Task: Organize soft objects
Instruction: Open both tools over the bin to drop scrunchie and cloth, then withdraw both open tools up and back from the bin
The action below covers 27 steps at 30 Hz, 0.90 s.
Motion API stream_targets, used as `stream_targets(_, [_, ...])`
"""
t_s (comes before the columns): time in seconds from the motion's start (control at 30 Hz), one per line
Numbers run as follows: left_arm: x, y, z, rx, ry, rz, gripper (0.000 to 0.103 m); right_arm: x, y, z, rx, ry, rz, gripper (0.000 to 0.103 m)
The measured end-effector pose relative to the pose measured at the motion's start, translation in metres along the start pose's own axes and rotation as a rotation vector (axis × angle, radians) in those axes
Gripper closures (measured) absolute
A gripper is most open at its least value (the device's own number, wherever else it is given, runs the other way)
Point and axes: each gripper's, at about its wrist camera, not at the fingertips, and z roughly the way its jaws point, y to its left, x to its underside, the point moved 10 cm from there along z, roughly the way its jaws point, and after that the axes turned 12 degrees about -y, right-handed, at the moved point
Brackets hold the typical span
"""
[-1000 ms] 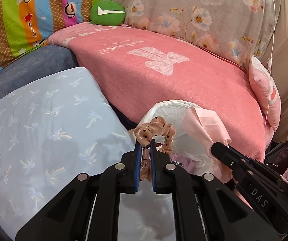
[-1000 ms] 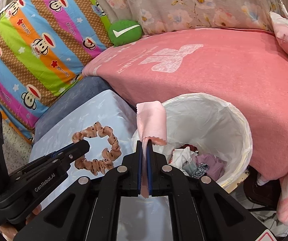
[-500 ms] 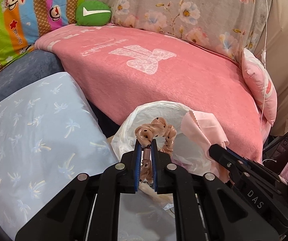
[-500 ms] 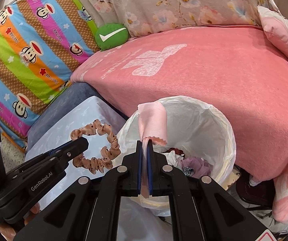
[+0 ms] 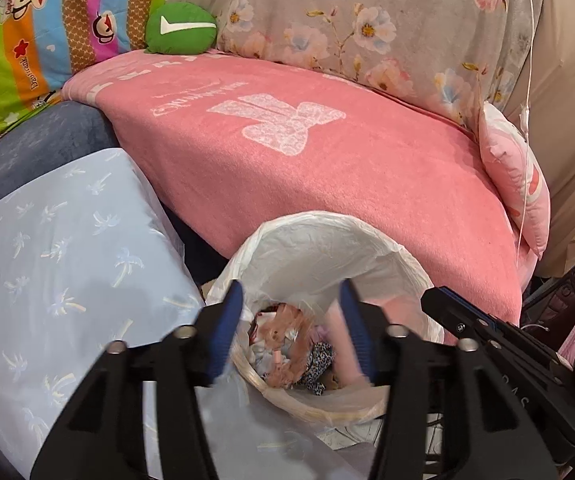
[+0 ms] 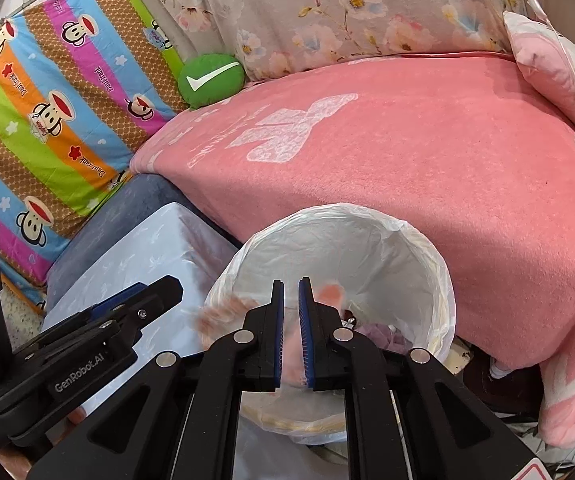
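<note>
A pink blanket point(image 5: 327, 168) is covering the bed across the background, with a floral cloth point(image 5: 347, 20) hanging behind it and a striped monkey-print quilt point(image 6: 47, 120) lying to the left. A pale blue palm-print sheet point(image 5: 55, 272) is spreading over the near surface on the left. A basket lined with a white bag point(image 5: 327, 248) is standing between that sheet and the bed edge. Both tools are hovering over its mouth. The left gripper point(image 5: 292, 326) is gaping wide with nothing between its fingers. The right gripper point(image 6: 290, 312) is parted only narrowly; the pink cloth point(image 6: 329, 293) is showing blurred just beyond its tips, apparently loose. The peach scrunchie point(image 5: 283, 334), also blurred, is lying inside the basket on other small fabric items. A green check-mark cushion point(image 5: 181, 28) is resting at the blanket's far corner.
</note>
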Motion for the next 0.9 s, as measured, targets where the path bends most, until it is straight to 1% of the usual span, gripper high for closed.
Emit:
stream_targets(0.07, [-0.002, -0.001, 0.0, 0.0, -0.006, 0.002, 0.046, -0.001, 0.001, 0.0, -0.002, -0.003, 0.001, 0.092])
stream_targets(0.17, [-0.002, 0.003, -0.001, -0.015, -0.012, 0.007, 0.042, -0.003, 0.003, -0.001, -0.002, -0.008, -0.008, 0.082])
stream_targets(0.2, [-0.002, 0.004, -0.002, -0.019, -0.015, 0.004, 0.041, -0.004, 0.004, -0.002, -0.002, -0.011, -0.017, 0.076])
stream_targets(0.23, [-0.002, 0.006, -0.003, -0.025, -0.017, -0.002, 0.039, -0.004, 0.005, -0.003, 0.0, -0.013, -0.026, 0.073])
stream_targets(0.27, [-0.002, 0.009, -0.004, -0.029, -0.018, -0.008, 0.038, -0.004, 0.006, -0.004, 0.003, -0.015, -0.038, 0.071])
stream_targets(0.43, [0.0, 0.019, -0.011, -0.057, -0.026, -0.02, 0.037, -0.001, 0.012, -0.009, 0.003, -0.019, -0.073, 0.058])
stream_targets(0.5, [0.003, 0.023, -0.015, -0.075, -0.026, -0.015, 0.035, 0.002, 0.014, -0.011, 0.005, -0.019, -0.079, 0.057])
stream_targets(0.57, [0.006, 0.028, -0.019, -0.092, -0.024, -0.012, 0.029, 0.006, 0.017, -0.014, 0.005, -0.016, -0.088, 0.055])
stream_targets(0.63, [0.009, 0.032, -0.023, -0.104, -0.026, -0.014, 0.028, 0.01, 0.019, -0.016, 0.005, -0.009, -0.098, 0.051])
stream_targets(0.8, [0.018, 0.043, -0.033, -0.131, -0.02, -0.017, 0.024, 0.018, 0.021, -0.022, 0.014, 0.0, -0.125, 0.045])
stream_targets(0.9, [0.023, 0.049, -0.037, -0.151, -0.016, -0.018, 0.023, 0.021, 0.021, -0.024, 0.028, 0.007, -0.147, 0.044])
